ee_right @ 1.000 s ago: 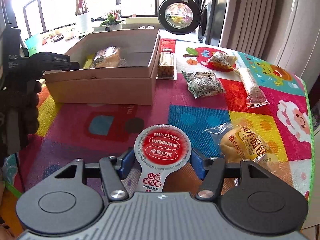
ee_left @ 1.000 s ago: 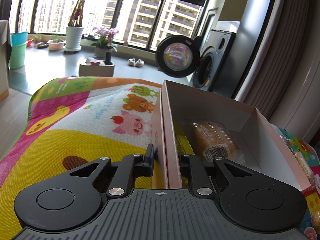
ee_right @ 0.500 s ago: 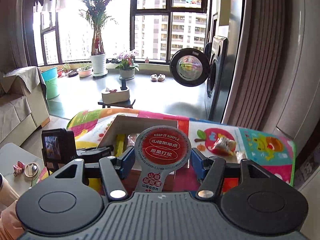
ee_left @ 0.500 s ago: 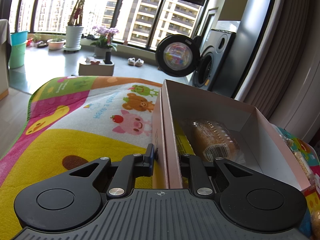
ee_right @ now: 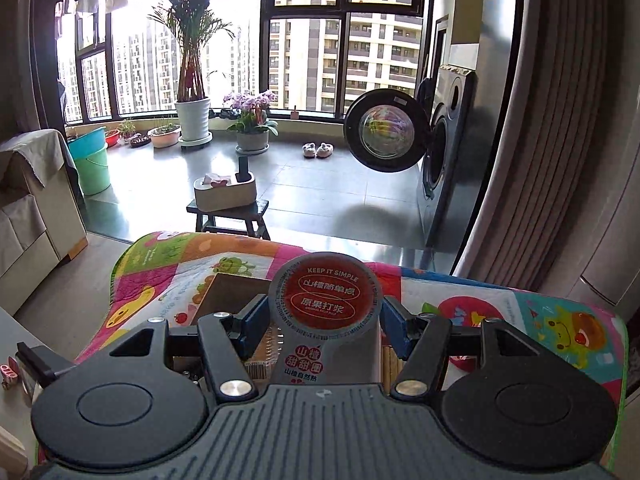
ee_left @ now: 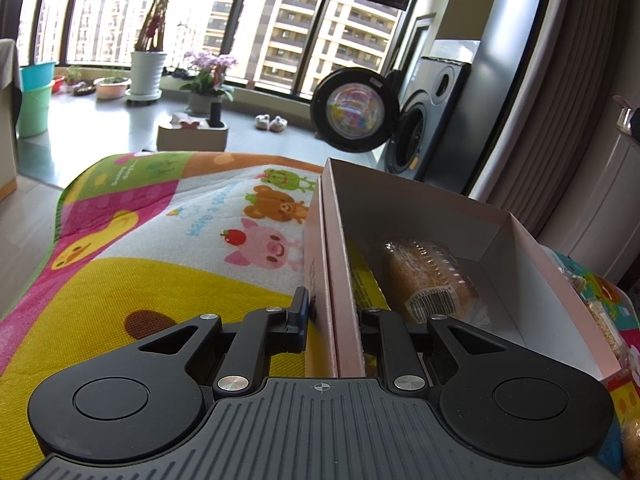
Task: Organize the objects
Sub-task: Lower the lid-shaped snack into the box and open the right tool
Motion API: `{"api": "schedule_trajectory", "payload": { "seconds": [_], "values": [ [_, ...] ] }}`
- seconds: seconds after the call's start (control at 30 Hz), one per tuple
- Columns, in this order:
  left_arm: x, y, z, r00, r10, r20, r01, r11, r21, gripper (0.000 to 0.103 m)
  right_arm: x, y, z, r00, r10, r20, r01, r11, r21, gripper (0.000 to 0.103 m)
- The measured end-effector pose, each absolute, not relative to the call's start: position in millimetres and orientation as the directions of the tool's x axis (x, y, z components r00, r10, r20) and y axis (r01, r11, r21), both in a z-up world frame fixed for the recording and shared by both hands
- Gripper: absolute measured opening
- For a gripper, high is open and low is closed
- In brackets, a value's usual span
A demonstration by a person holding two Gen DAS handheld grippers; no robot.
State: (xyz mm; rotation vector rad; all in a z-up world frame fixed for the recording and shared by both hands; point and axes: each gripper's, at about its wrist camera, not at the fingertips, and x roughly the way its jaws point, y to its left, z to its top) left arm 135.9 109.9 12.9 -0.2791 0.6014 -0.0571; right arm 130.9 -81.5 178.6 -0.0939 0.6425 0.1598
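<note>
Left wrist view: big cartoon-print play mat covers the surface, w/ an open pinkish cardboard box sitting on it. Left gripper is pinched on the box's near side wall, one finger outside the wall, the other inside, wall sandwiched between. Inside the box: a wrapped bread roll w/ barcode label lies along the floor, and a yellow packet is wedged between the roll and the gripped wall; rest of the box floor is bare white. More wrapped snacks lie on the mat just outside the far wall, at the right edge of view. Right wrist view: same mat, same box seen from above and behind, partly hidden by the tool. Right gripper is clamped on a snack cup w/ round red foil lid reading "KEEP IT SIMPLE", blue pads pressed on either side, pull tab pointing back toward the camera. Cup is held up off the mat, roughly over the box's interior; barcode-labelled wrapping shows under it, thru the gap beneath the left finger. Background, both views: washing machine w/ round door swung open, potted plants by the window, green bucket.
</note>
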Motion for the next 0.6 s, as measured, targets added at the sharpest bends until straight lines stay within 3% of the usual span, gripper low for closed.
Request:
{"api": "schedule_trajectory", "payload": {
  "seconds": [0.1, 0.27, 0.47, 0.6],
  "values": [
    [135, 108, 13, 0.825, -0.125, -0.551, -0.025, 0.966, -0.257, 0.017, 146, -89, 161, 0.765, 0.084, -0.639, -0.122, 0.992, -0.015, 0.074],
    [136, 109, 14, 0.822, -0.128, -0.555, -0.022, 0.966, -0.257, 0.017, 131, -109, 146, 0.752, 0.061, -0.656, -0.104, 0.994, -0.027, 0.081],
    [135, 108, 15, 0.823, -0.125, -0.555, -0.022, 0.968, -0.251, 0.017, 75, -147, 129, 0.757, -0.054, -0.651, -0.070, 0.984, -0.163, 0.089],
    [135, 107, 15, 0.822, -0.124, -0.555, -0.020, 0.969, -0.246, 0.017, 37, -171, 100, 0.685, -0.126, -0.718, -0.077, 0.967, -0.244, 0.096]
  ]
}}
